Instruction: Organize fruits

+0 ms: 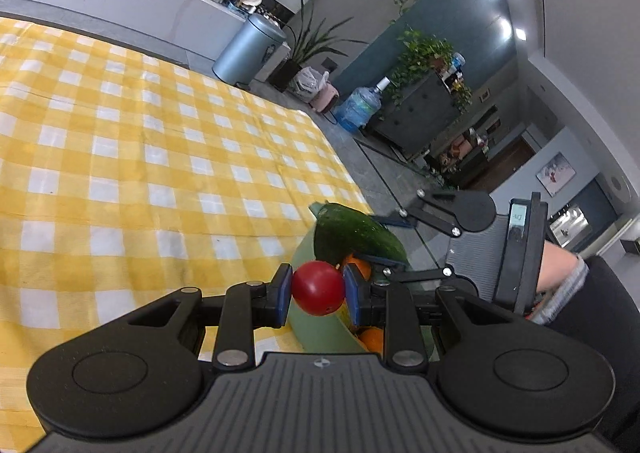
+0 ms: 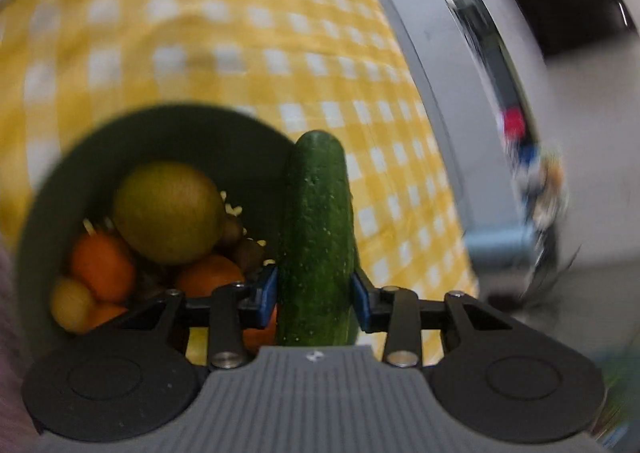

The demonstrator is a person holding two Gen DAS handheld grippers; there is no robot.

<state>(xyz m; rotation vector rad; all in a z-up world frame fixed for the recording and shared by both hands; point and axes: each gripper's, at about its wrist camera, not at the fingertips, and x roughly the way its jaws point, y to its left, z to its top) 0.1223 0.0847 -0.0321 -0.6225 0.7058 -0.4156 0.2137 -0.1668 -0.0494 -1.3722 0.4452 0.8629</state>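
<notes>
Showing only rightward: pear [image 2: 170,207] inside green bowl [image 2: 52,189].

A red tomato [image 1: 318,288] between blue pads [image 1: 283,295], a dark green cucumber [image 2: 316,237], oranges [image 2: 102,267] in a pale green bowl [image 1: 320,327], on yellow-and-white checked cloth [image 1: 140,157].

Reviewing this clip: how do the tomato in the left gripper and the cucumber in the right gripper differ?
The tomato is red, round and smooth; the cucumber is dark green, long and bumpy. The tomato sits wholly between the left gripper pads; the cucumber sticks out well past the right gripper. Both are clamped between blue pads at the green bowl of fruit.
</notes>
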